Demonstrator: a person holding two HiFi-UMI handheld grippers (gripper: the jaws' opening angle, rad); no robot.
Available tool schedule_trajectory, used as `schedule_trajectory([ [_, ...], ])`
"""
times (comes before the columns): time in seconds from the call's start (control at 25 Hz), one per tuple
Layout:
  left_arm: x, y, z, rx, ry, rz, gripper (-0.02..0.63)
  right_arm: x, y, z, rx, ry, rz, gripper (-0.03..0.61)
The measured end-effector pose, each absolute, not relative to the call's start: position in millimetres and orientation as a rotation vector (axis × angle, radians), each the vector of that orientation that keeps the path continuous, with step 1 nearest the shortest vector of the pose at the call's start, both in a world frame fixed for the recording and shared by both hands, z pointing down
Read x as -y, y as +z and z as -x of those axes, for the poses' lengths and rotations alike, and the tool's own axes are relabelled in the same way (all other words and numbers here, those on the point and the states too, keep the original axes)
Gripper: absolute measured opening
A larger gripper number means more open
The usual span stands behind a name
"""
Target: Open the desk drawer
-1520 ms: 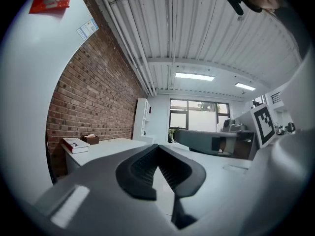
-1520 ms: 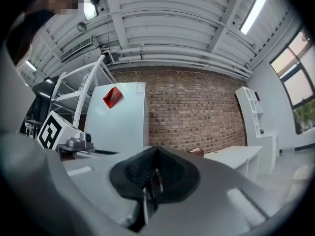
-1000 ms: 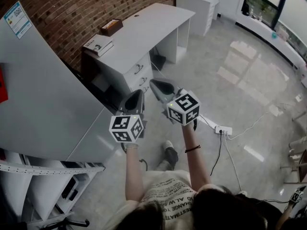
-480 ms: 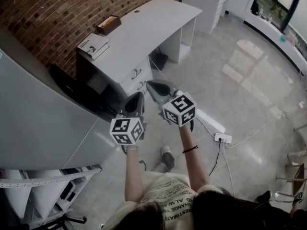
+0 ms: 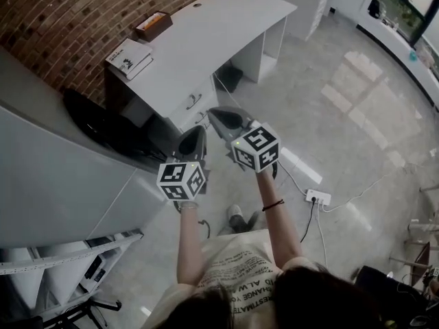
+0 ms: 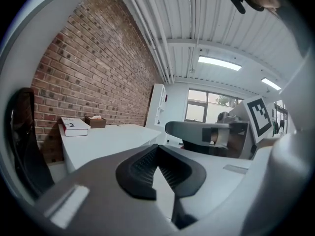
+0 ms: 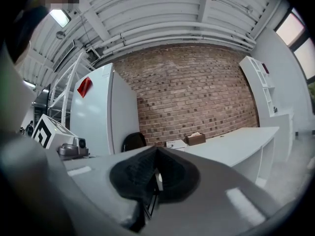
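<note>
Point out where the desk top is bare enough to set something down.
The desk top is bare from the book and the brown box out to its rounded end. Only the corner by the brick wall, where those two sit, is crowded.

A book [image 5: 129,57] lies near a brown box [image 5: 153,26], by the far brick wall [image 5: 62,12]. A power strip [image 5: 318,197] sits on the floor [image 5: 343,81], right.

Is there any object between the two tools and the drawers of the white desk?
Nothing visible stands in the way. The left tool and the right tool are in open air before the drawers, jaws together and empty. The black chair stands off to the left of that path.
</note>
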State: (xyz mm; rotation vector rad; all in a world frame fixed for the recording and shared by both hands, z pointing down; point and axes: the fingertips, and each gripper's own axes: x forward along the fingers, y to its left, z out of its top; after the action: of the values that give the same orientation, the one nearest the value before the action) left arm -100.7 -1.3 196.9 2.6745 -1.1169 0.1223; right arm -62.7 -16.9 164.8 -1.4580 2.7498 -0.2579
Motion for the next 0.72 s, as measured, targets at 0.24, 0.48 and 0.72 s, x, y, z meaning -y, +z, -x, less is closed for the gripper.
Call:
schedule_trajectory([
  [0.24,25,204,100,1.177,0.134,-2.627,0.002,44,175,56,-2.792,-0.305,1.404,0.002],
  [0.48,59,231,90,1.267,0.143,-2.526,0.002,81,198,47,-2.859,-0.372,1.3,0.002],
  [0.72,84,248,64,1.366,0.151,-2.436,0.002,116,213,29,-2.935,-0.441,1.139,0.002],
])
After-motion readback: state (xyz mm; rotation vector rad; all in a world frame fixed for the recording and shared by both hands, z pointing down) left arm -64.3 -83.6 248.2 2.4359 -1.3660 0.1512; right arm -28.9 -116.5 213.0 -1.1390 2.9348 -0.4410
